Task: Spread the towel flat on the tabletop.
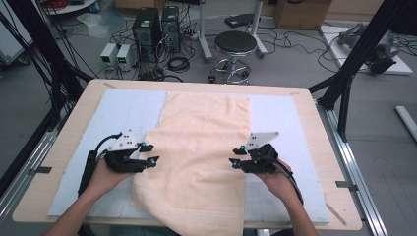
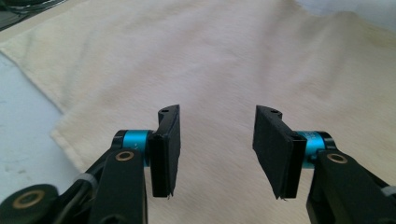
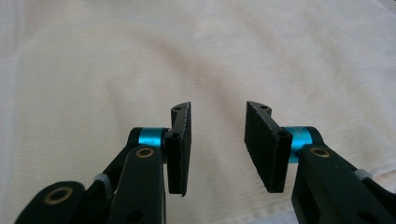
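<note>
Both grippers have their jaws apart and grip nothing: the left gripper [image 1: 150,153] sits at the left edge of the peach towel [image 1: 201,147], the right gripper [image 1: 237,156] at its right edge. That towel lies spread over a pale blue mat [image 1: 123,113] on the wooden table [image 1: 314,128], its near end reaching the table's front edge.

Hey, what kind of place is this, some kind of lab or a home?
Most likely a robotics or data-collection lab, not a home. Desktop computer towers stand on the floor amid loose cables, black metal frame struts flank the wooden table, and a rolling stool stands behind it.
</note>
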`<state>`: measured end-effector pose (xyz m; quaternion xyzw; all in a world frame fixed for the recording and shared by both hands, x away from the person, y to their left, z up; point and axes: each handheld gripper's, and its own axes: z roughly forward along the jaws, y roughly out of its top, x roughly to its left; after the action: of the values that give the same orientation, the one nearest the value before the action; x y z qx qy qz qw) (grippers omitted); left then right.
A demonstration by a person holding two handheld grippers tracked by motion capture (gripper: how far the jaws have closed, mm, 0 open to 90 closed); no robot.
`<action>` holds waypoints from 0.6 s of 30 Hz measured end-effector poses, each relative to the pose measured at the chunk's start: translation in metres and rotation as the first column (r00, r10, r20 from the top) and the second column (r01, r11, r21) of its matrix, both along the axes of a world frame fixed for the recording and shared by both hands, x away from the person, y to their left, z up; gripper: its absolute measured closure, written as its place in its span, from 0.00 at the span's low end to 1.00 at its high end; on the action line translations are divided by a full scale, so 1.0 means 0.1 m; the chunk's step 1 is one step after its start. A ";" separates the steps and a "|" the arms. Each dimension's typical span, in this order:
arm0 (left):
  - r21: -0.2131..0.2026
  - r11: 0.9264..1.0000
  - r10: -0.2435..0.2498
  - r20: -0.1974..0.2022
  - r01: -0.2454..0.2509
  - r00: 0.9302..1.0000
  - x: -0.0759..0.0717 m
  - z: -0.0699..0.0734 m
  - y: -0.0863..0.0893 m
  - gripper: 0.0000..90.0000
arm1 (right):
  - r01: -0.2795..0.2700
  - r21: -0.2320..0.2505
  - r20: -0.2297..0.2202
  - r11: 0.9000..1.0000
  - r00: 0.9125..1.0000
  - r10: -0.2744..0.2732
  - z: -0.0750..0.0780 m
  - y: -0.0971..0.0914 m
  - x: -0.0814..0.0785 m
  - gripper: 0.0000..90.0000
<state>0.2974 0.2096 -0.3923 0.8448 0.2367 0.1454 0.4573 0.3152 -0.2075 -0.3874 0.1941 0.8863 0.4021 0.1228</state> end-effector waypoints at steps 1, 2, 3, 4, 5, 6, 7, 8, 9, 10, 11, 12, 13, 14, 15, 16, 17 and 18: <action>0.000 1.000 0.000 0.000 0.000 1.000 0.00 0.00 0.00 0.56 | -0.001 0.006 -0.006 1.000 1.000 0.001 -0.02 0.00 -0.05 0.68; -0.003 1.000 -0.026 -0.008 0.026 1.000 -0.10 -0.04 0.02 0.56 | -0.009 0.008 -0.016 1.000 1.000 0.010 -0.05 0.00 -0.10 0.67; -0.003 1.000 -0.026 -0.008 0.026 1.000 -0.10 -0.04 0.02 0.56 | -0.017 0.008 -0.021 1.000 1.000 0.017 -0.08 -0.01 -0.14 0.67; 0.007 0.999 -0.045 -0.025 0.045 0.999 -0.17 -0.09 0.03 0.55 | -0.024 0.006 -0.035 1.000 0.999 0.024 -0.12 -0.01 -0.19 0.66; 0.026 0.998 -0.059 -0.037 0.060 0.998 -0.20 -0.13 0.04 0.55 | -0.043 -0.006 -0.049 0.999 0.998 0.043 -0.16 0.00 -0.23 0.65; 0.044 0.997 -0.067 -0.049 0.069 0.997 -0.21 -0.18 0.04 0.55 | -0.070 -0.013 -0.059 0.997 0.996 0.070 -0.20 0.00 -0.27 0.65; 0.064 0.995 -0.073 -0.063 0.077 0.995 -0.23 -0.24 0.05 0.55 | -0.090 -0.038 -0.062 0.995 0.994 0.087 -0.25 0.01 -0.31 0.65; 0.080 0.993 -0.077 -0.084 0.084 0.993 -0.23 -0.30 0.04 0.57 | -0.095 -0.063 -0.075 0.993 0.993 0.090 -0.30 0.02 -0.33 0.65; 0.105 0.989 -0.088 -0.109 0.100 0.990 -0.22 -0.36 0.04 0.60 | -0.105 -0.085 -0.088 0.991 0.991 0.098 -0.36 0.04 -0.33 0.65; 0.119 0.987 -0.090 -0.135 0.106 0.987 -0.21 -0.42 0.02 0.64 | -0.111 -0.117 -0.098 0.987 0.990 0.100 -0.41 0.05 -0.34 0.66; 0.117 0.986 -0.101 -0.141 0.118 0.985 -0.20 -0.45 0.01 0.71 | -0.114 -0.121 -0.105 0.986 0.989 0.102 -0.45 0.06 -0.33 0.69; 0.106 0.988 -0.097 -0.138 0.112 0.986 -0.19 -0.45 0.01 0.74 | -0.106 -0.094 -0.121 0.990 0.988 0.094 -0.45 0.05 -0.32 0.76; 0.117 0.987 -0.092 -0.149 0.110 0.985 -0.16 -0.44 0.00 0.82 | -0.102 -0.088 -0.130 0.991 0.987 0.090 -0.45 0.04 -0.30 0.84; 0.116 0.987 -0.093 -0.151 0.111 0.984 -0.15 -0.42 -0.01 0.89 | -0.113 -0.092 -0.130 0.989 0.986 0.101 -0.44 0.04 -0.28 0.92; 0.116 0.987 -0.097 -0.148 0.115 0.984 -0.12 -0.41 -0.03 0.94 | -0.121 -0.097 -0.123 0.988 0.986 0.109 -0.43 0.05 -0.28 0.94; 0.114 0.987 -0.095 -0.146 0.112 0.985 -0.10 -0.38 -0.05 0.95 | -0.131 -0.102 -0.118 0.986 0.986 0.119 -0.41 0.05 -0.27 0.95; 0.102 0.989 -0.095 -0.135 0.109 0.986 -0.08 -0.36 -0.06 0.96 | -0.132 -0.099 -0.117 0.986 0.986 0.120 -0.39 0.04 -0.26 0.95; 0.087 0.991 -0.093 -0.136 0.105 0.986 -0.03 -0.33 -0.07 0.96 | -0.133 -0.090 -0.115 0.987 0.986 0.123 -0.36 0.03 -0.25 0.95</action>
<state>0.2939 0.2029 -0.4252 0.8838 0.2169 0.0774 0.4073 0.2906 -0.2045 -0.4230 0.1522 0.9209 0.3544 0.0574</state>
